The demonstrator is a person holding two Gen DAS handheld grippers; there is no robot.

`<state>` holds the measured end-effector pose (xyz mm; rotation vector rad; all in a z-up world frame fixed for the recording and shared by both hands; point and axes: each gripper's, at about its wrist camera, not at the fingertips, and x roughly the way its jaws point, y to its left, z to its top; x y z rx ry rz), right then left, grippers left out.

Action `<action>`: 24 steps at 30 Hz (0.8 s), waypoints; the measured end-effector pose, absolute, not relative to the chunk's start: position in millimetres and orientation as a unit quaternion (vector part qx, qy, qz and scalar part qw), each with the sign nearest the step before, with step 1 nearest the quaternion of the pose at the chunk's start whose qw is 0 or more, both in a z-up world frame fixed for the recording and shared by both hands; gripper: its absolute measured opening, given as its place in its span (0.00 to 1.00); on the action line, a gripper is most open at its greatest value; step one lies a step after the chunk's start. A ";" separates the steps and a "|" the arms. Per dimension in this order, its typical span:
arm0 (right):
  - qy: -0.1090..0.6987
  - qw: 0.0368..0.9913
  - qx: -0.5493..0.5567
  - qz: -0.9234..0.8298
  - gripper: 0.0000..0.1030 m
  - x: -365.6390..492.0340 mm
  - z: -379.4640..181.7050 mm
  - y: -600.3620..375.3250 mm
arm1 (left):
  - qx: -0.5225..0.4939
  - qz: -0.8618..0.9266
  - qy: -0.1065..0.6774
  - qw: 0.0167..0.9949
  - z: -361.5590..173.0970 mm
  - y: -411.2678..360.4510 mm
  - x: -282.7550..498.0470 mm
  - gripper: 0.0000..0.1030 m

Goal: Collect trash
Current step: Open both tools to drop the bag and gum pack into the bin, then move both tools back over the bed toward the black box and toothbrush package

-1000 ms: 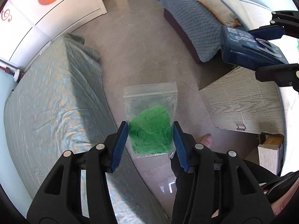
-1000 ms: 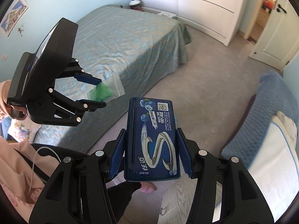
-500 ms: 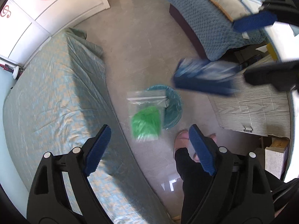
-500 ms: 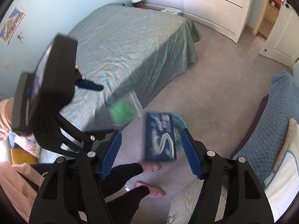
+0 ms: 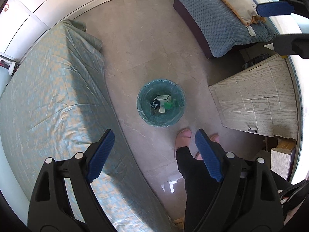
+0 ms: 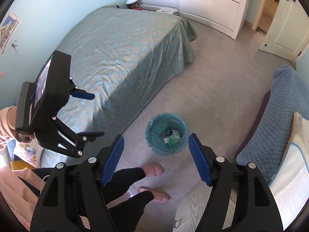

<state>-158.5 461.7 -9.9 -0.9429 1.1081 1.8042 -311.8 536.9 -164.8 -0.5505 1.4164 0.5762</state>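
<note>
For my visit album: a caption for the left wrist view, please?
Left gripper, jaws open and empty, above a lined trash bin holding dropped litter, beside the bed.

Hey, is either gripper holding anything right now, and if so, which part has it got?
Nothing is held. The left gripper and the right gripper are both open and empty above the trash bin.
</note>
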 end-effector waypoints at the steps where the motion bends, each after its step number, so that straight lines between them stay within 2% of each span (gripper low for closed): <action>1: 0.440 0.402 -0.373 0.712 0.68 -156.4 -9.7 459.7 | -0.244 0.256 0.632 0.689 -162.9 535.1 -310.7 0.81; 15: 0.454 0.468 -0.341 0.677 0.68 -108.2 4.2 398.9 | -0.155 0.208 0.642 0.722 -139.1 493.6 -259.8 0.81; 19: 0.463 0.497 -0.326 0.657 0.72 -86.5 7.0 372.0 | -0.124 0.182 0.642 0.734 -130.1 474.6 -235.3 0.81; 24: 0.475 0.531 -0.302 0.633 0.72 -61.0 11.0 332.7 | -0.084 0.146 0.639 0.751 -116.6 450.9 -205.3 0.81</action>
